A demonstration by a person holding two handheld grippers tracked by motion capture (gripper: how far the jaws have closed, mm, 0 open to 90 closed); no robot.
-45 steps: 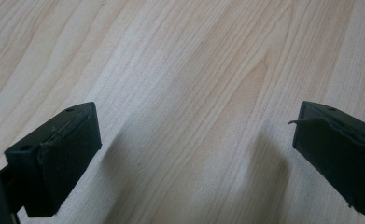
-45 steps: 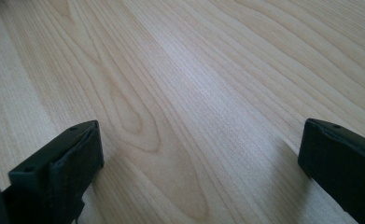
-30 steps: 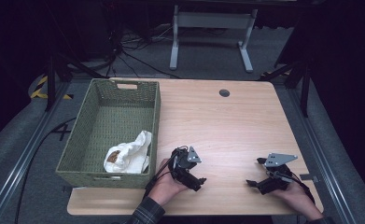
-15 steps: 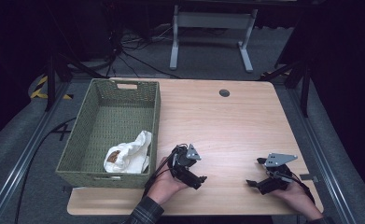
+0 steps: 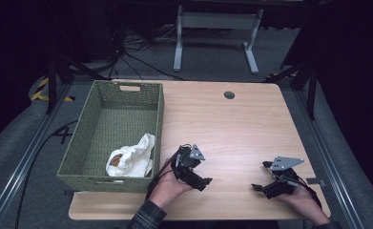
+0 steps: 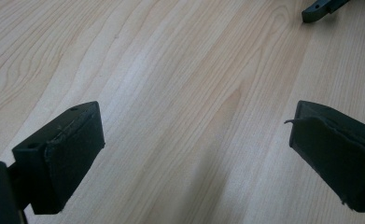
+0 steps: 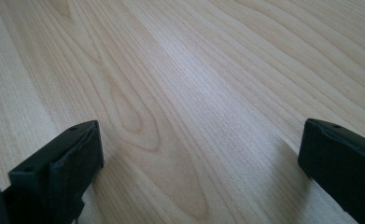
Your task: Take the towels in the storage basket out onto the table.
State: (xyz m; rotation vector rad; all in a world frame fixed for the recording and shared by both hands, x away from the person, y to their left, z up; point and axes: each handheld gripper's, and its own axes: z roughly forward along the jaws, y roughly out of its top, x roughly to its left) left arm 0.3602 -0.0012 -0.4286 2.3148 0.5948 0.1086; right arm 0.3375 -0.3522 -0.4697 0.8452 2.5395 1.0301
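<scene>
While both rest low over the bare tabletop (image 5: 232,124), the left tool (image 5: 201,180) and right tool (image 5: 263,187) gape wide, empty, near the green basket (image 5: 86,143) holding a white bag (image 5: 131,157).

1. Swung a little toward the green basket (image 5: 160,124) at the forearm: left hand (image 5: 167,186), now coming in from the bottom edge of the high view at a stronger slant than a second ago.
2. Showing more of the checked sleeve (image 5: 146,217) at that bottom edge than a second ago.
3. Nudged only a trace along with that swing: left gripper (image 5: 201,181); shift too slight to tell its direction.
</scene>
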